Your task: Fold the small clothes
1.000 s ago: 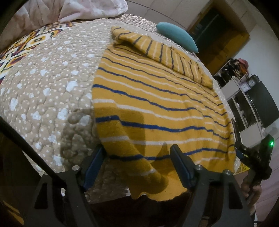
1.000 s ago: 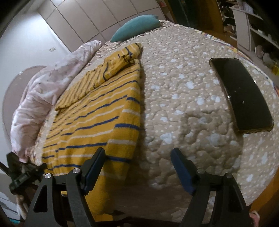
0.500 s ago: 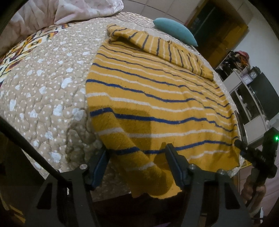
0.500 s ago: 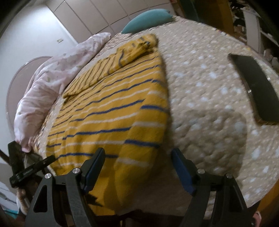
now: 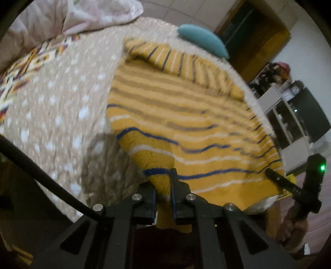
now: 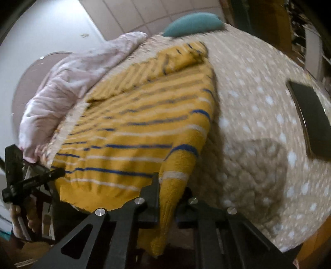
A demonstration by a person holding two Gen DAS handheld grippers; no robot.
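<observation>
Yellow striped sweater flat on bed, hem at lower frame edge. Left tongs clenching lower-left hem corner; right tongs clenching opposite hem corner. Both corners pinched, likely so hem lifts evenly toward collar.

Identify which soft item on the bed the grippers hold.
The striped sweater: left gripper is shut on one hem corner, right gripper is closing its jaws on the other. Pink blanket and teal pillow lie untouched behind.

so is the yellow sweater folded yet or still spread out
Mostly spread: the yellow sweater lies flat on the bed, with only one sleeve folded across the top.
</observation>
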